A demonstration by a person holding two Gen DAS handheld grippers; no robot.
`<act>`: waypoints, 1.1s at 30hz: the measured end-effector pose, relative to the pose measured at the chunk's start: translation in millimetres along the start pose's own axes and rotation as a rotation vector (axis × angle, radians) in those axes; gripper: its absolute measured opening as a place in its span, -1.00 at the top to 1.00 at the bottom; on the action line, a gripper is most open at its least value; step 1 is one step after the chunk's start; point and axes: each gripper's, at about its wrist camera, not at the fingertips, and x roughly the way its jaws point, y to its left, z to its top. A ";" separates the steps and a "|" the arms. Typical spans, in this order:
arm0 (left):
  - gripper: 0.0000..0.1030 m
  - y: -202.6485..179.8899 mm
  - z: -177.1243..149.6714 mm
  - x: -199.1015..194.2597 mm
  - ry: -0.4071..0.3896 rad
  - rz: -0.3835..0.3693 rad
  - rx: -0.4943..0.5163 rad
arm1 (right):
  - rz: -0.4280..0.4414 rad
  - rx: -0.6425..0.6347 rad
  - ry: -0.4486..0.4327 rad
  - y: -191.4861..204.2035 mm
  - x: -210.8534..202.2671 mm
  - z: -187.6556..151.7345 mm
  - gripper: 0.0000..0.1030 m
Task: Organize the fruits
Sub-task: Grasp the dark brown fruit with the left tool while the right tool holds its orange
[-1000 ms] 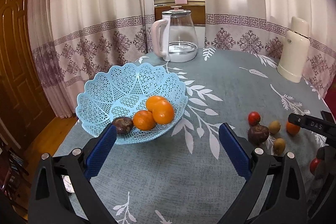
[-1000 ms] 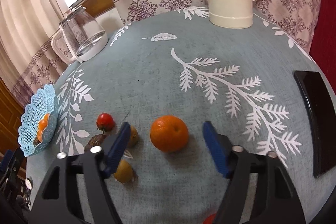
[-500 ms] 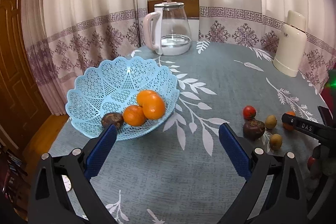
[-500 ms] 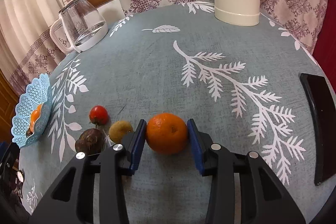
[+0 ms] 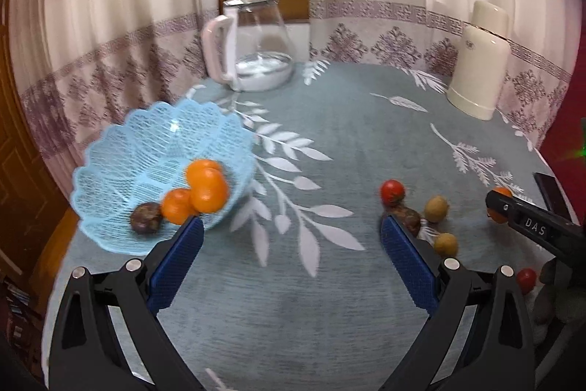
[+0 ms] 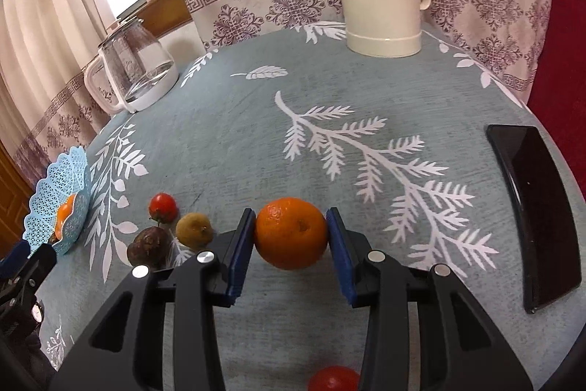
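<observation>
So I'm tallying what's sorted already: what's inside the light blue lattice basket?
Inside the light blue plastic lattice basket lie three round oranges and one dark brown round fruit. The rearmost orange is mostly covered by the one in front, and anything beneath them is hidden.

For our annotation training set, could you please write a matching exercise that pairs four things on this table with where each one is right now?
Things:
1. orange
2. dark brown fruit
3. glass kettle
4. black phone

Places:
A. inside the blue lattice basket
B. near the table's right edge, lying flat
C. between the pads of the right gripper
D. at the far side of the table, by the curtain below the window

Pairs: 1-C, 2-A, 3-D, 4-B
</observation>
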 end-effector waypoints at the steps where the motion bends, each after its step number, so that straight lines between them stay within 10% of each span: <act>1: -0.92 -1.5 0.6 3.3 0.018 -0.019 -0.008 | -0.002 0.001 -0.002 -1.2 0.0 -0.5 0.22; 13: -0.90 -25.1 1.8 42.9 0.137 -0.193 -0.030 | 0.026 0.009 0.016 -6.3 5.5 -5.9 0.22; 33: -0.11 -56.4 -5.6 83.9 0.210 -0.309 0.037 | 0.026 0.003 0.019 -5.8 9.0 -8.7 0.22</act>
